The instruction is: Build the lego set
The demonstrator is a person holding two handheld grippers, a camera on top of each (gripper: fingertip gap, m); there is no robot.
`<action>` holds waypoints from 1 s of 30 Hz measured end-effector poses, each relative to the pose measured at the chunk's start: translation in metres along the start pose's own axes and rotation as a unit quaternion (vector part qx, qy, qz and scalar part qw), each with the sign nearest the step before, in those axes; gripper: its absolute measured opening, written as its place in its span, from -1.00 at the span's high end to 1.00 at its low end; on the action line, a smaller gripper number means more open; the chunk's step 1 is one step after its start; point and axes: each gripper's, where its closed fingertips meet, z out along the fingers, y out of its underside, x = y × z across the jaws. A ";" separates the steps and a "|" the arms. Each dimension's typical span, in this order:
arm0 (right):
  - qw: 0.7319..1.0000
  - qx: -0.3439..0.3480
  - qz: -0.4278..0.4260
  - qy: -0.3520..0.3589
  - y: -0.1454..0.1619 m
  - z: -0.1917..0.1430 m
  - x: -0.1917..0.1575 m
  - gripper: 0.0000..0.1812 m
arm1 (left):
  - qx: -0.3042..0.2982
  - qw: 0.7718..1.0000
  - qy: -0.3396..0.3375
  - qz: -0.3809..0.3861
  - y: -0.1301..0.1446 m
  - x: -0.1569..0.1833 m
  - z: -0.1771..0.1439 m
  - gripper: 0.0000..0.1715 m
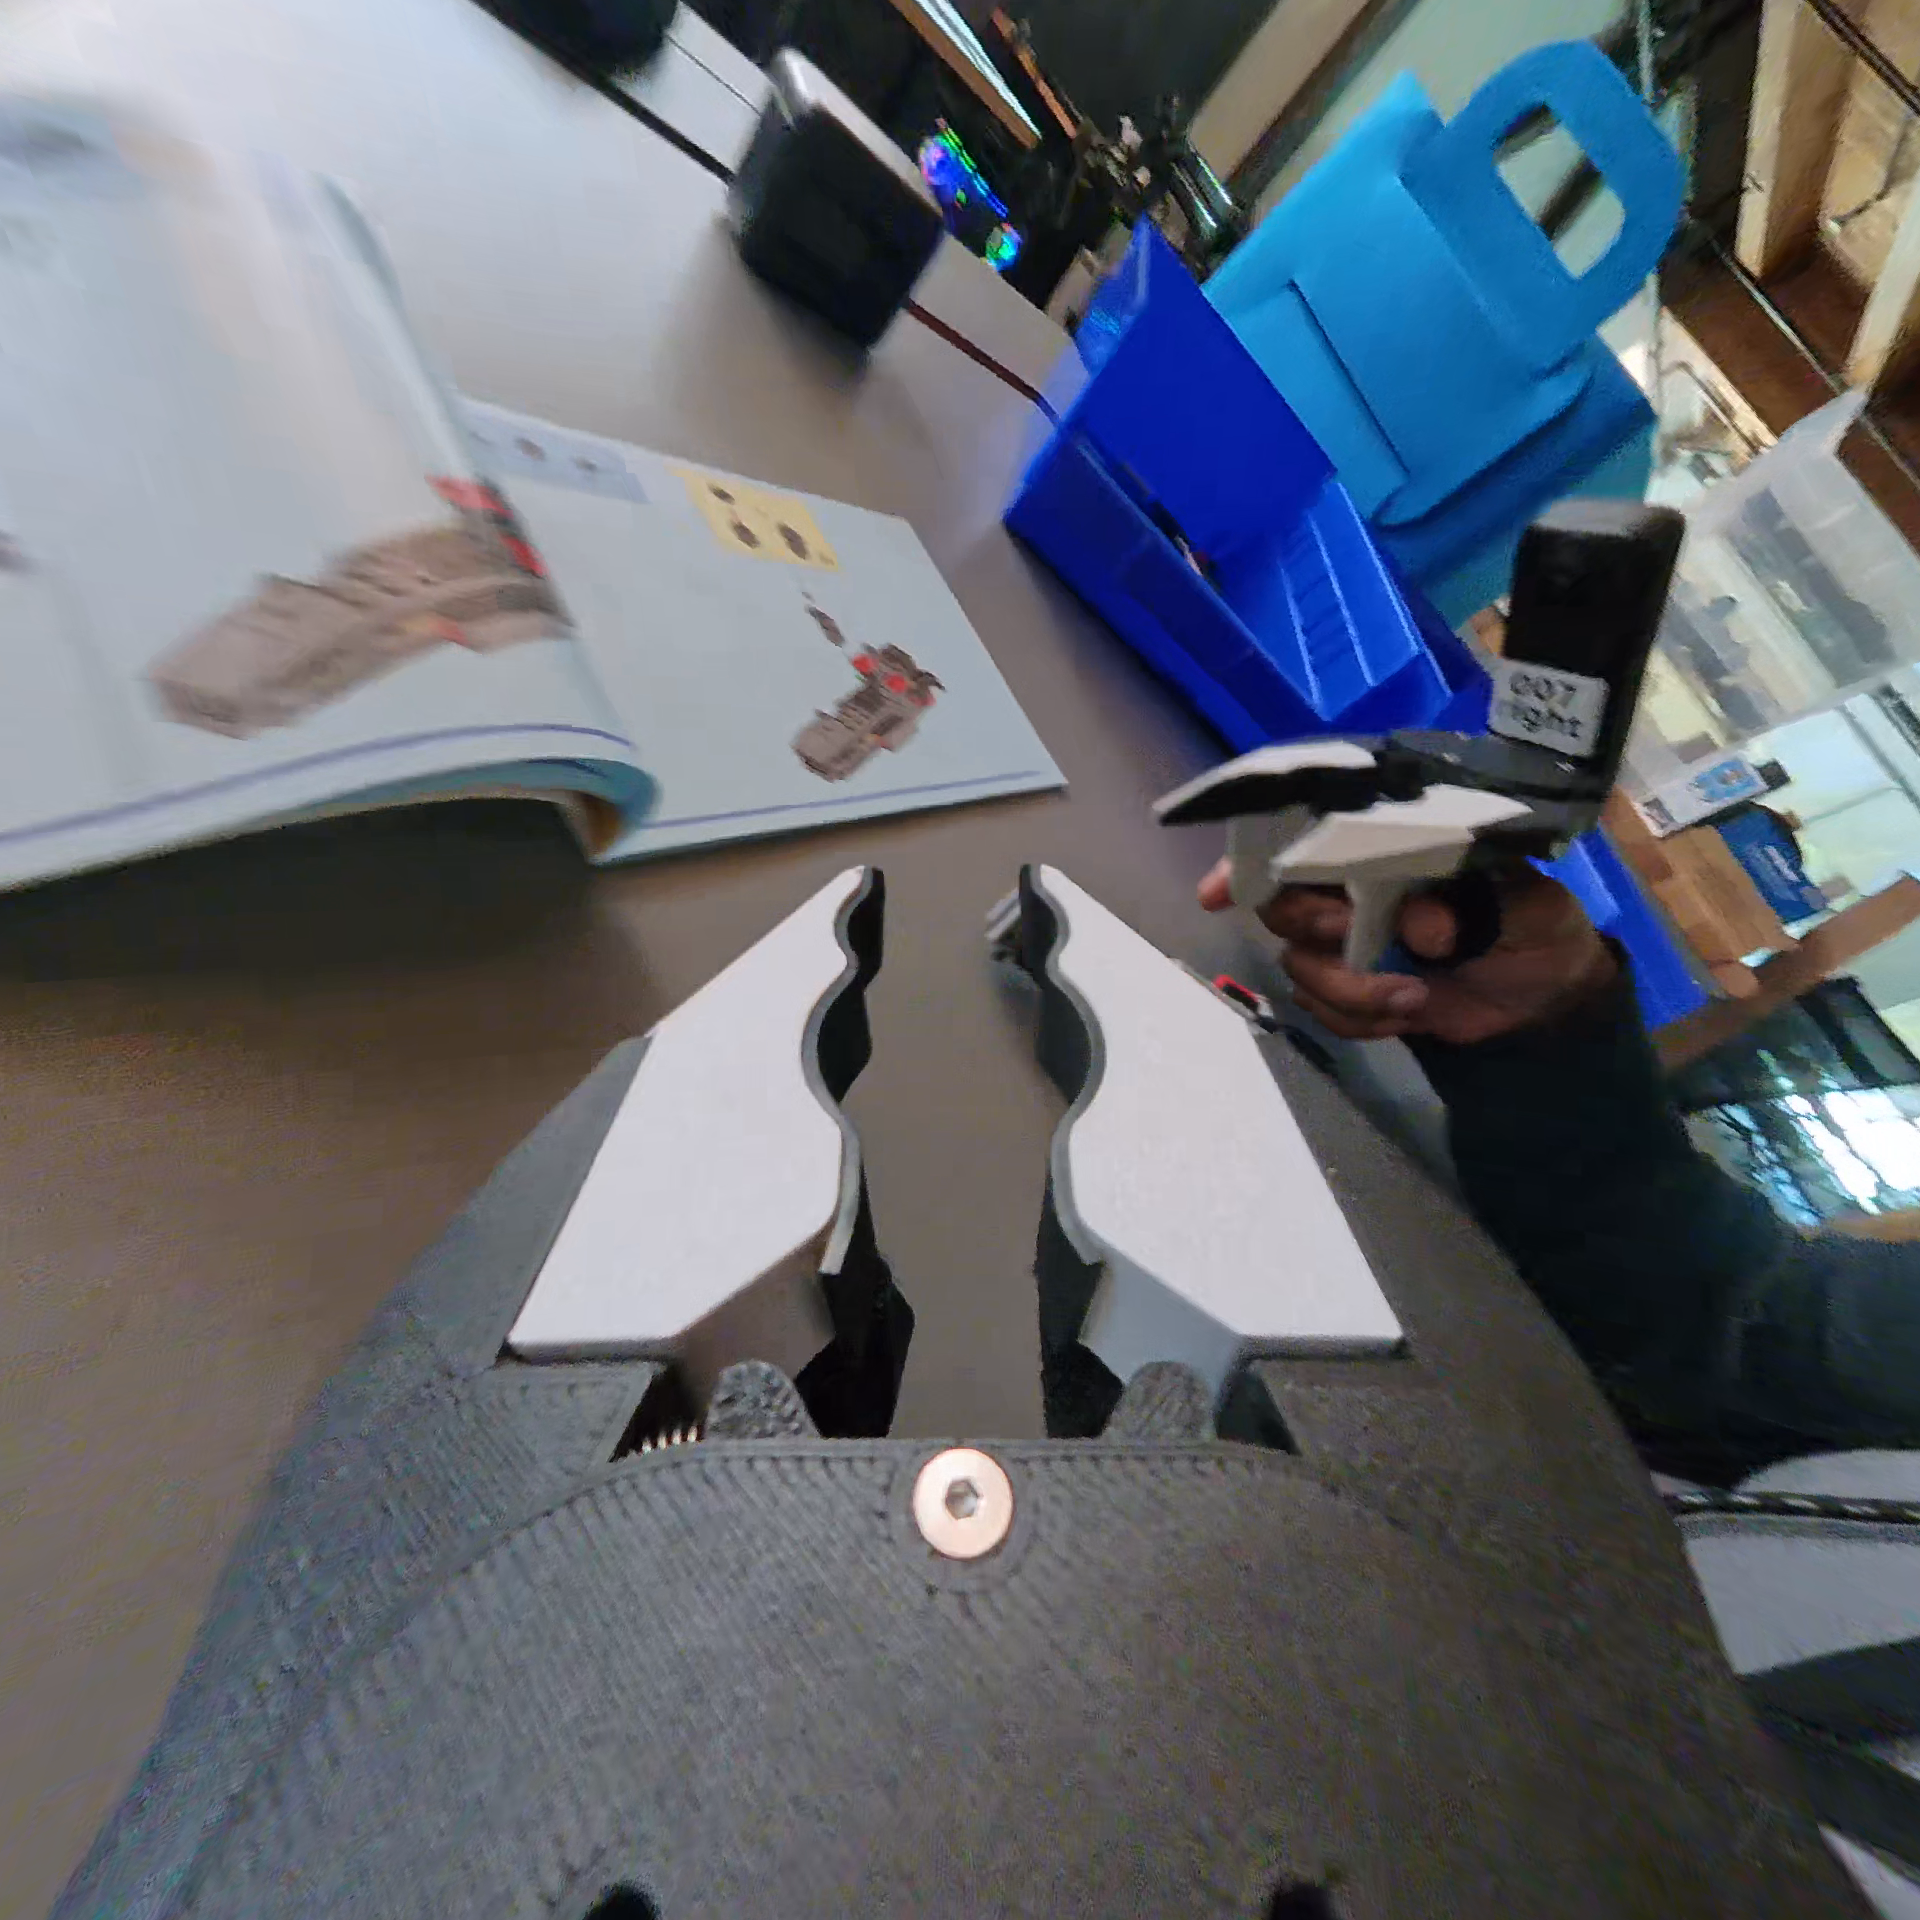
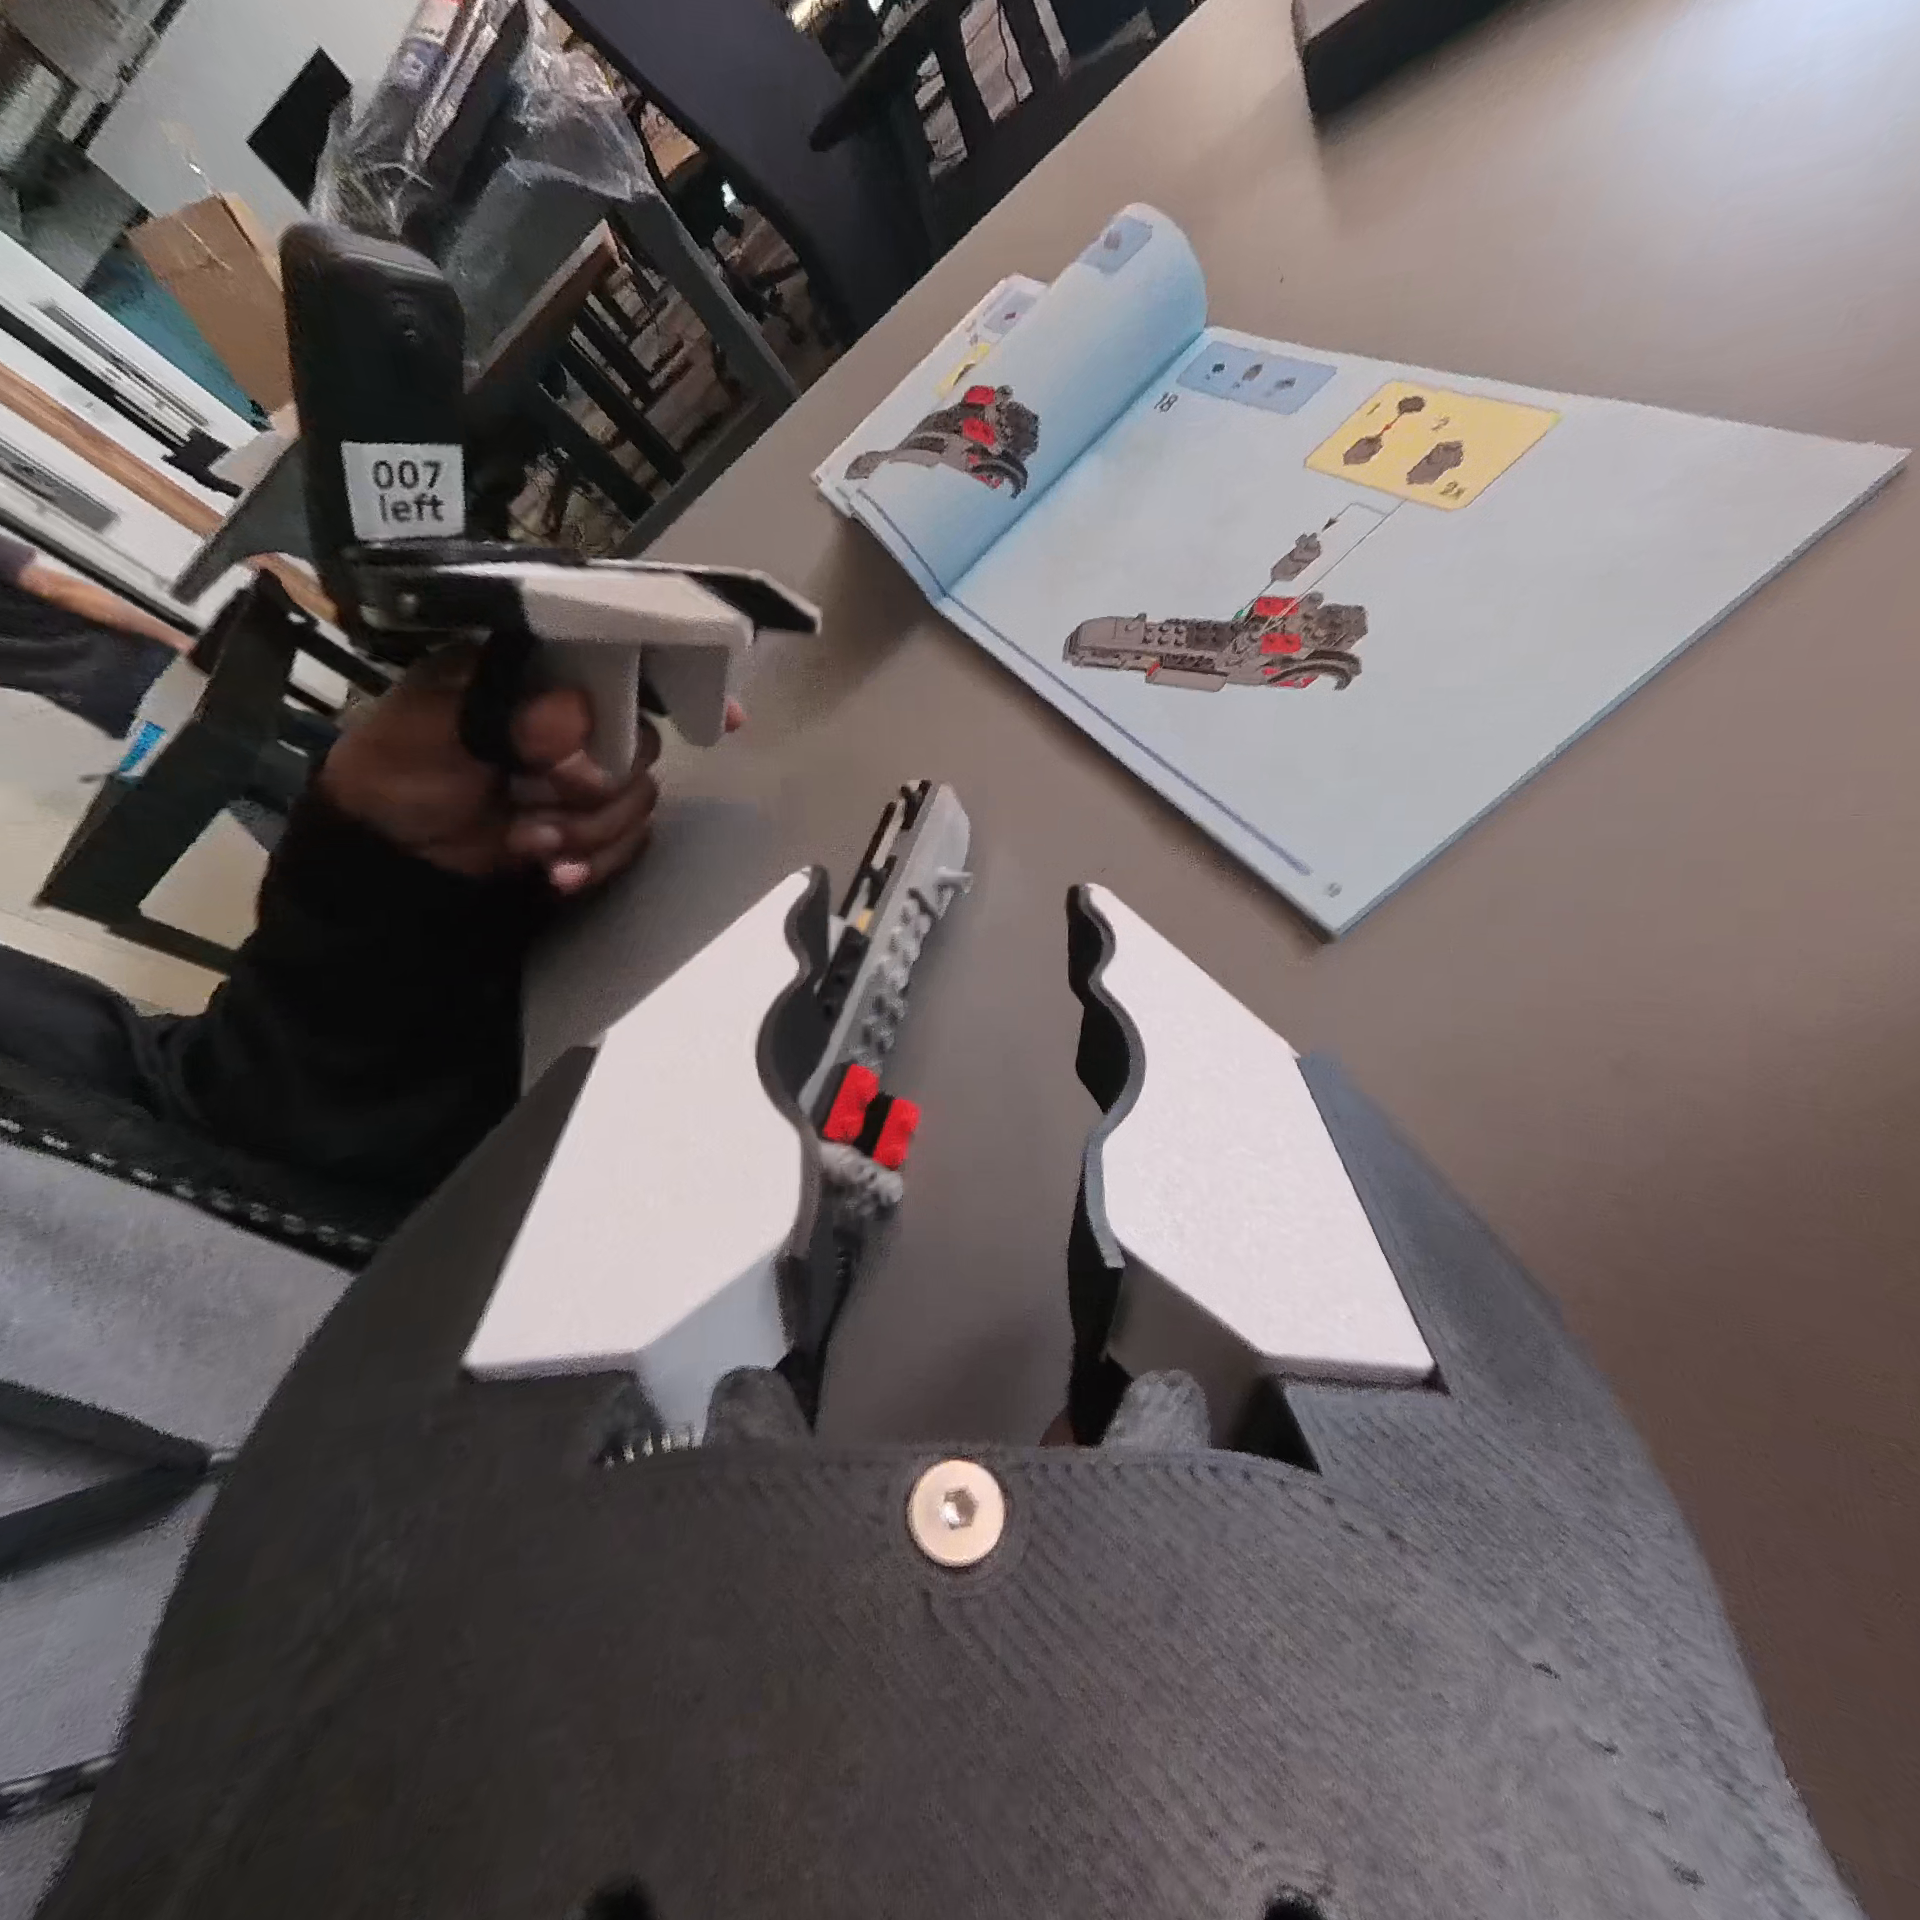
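A long grey and black lego model [image 2: 902, 928] with red bricks [image 2: 873, 1117] lies on the brown table. It sits between my right gripper's [image 2: 948, 891] open jaws, close along the left finger, and is not gripped. In the left wrist view only bits of the model [image 1: 1003, 927] show behind my right finger. My left gripper [image 1: 953, 891] is open and empty, low over the table beside the model. The right gripper [image 1: 1226, 831] also shows there, held in a hand. The left gripper [image 2: 769, 613] shows in the right wrist view, above the model's far end.
An open instruction booklet [image 2: 1455, 644] lies on the table beyond the model; it also shows in the left wrist view [image 1: 727, 644]. Blue plastic bins [image 1: 1247, 540] stand at the far right and a black box [image 1: 831, 229] farther back. The table edge [image 2: 727, 478] runs past the left gripper.
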 end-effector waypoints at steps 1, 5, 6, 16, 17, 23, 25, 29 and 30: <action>1.000 0.005 0.010 -0.004 0.004 -0.002 -0.006 0.46 | 0.006 1.000 -0.009 0.000 -0.004 -0.007 -0.005 0.70; 1.000 0.012 0.003 0.009 0.022 -0.007 -0.026 0.41 | 0.025 0.999 0.017 -0.036 -0.011 -0.014 -0.015 0.70; 1.000 0.005 -0.011 0.025 0.028 -0.006 -0.028 0.40 | 0.022 0.999 0.023 -0.041 -0.011 -0.014 -0.014 0.70; 0.975 -0.039 -0.154 0.153 0.039 0.012 -0.027 0.70 | 0.019 0.998 0.054 -0.021 -0.009 -0.003 -0.015 0.70; 0.974 -0.043 -0.161 0.155 0.040 0.013 -0.027 0.73 | 0.023 0.998 0.057 -0.021 -0.009 -0.002 -0.017 0.70; 0.962 -0.068 -0.203 0.168 0.034 0.013 -0.021 0.84 | 0.035 0.997 0.066 -0.026 -0.011 0.000 -0.022 0.70; 0.953 -0.082 -0.229 0.180 0.031 0.011 -0.015 0.84 | 0.041 0.996 0.069 -0.030 -0.013 0.000 -0.025 0.70; 0.932 -0.109 -0.272 0.212 0.023 0.005 -0.001 0.84 | 0.051 0.995 0.076 -0.042 -0.015 -0.001 -0.029 0.70; 0.926 -0.117 -0.284 0.221 0.021 0.003 0.002 0.84 | 0.052 0.995 0.078 -0.044 -0.016 -0.001 -0.029 0.70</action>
